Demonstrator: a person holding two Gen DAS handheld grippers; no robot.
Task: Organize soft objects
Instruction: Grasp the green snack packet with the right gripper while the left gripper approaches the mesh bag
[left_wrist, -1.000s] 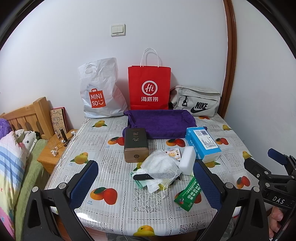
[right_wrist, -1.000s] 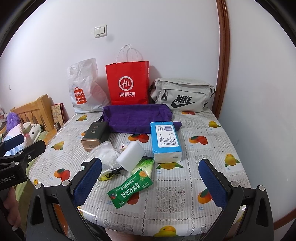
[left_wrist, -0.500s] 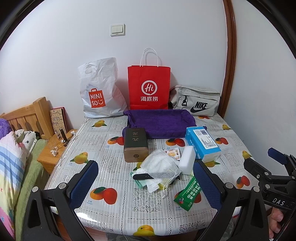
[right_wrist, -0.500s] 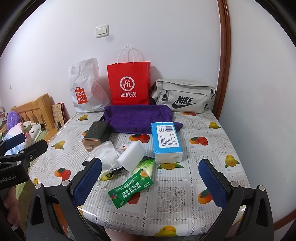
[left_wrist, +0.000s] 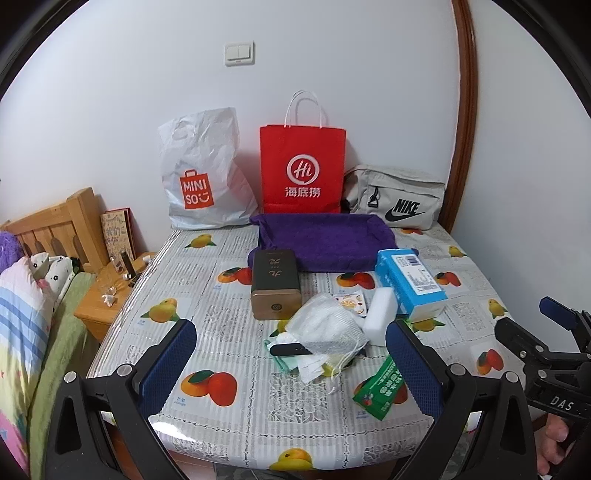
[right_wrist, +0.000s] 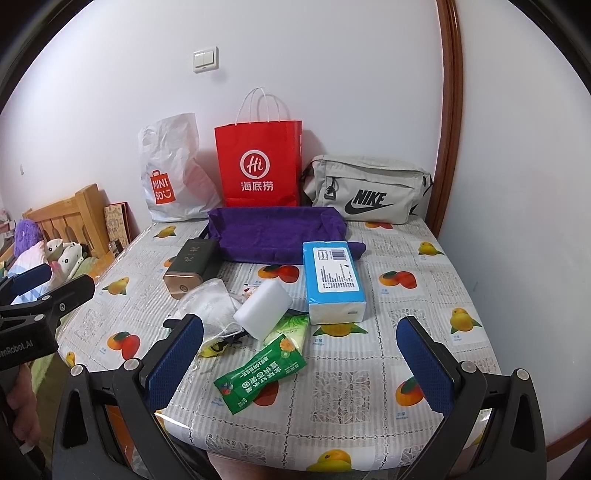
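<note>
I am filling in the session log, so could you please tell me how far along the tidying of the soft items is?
Nothing looks done yet: the purple fabric tray holds nothing. Nothing is in hand either; the left claw and right claw are both open at the near table edge. Left to do: the white sponge, tissue pack, mesh pouch and green packet lie loose on the tablecloth.

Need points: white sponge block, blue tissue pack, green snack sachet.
white sponge block (right_wrist: 263, 309), right wrist view, middle of its top face
blue tissue pack (right_wrist: 334, 273), right wrist view, on the printed label
green snack sachet (right_wrist: 260, 373), right wrist view, centre of the wrapper
</note>
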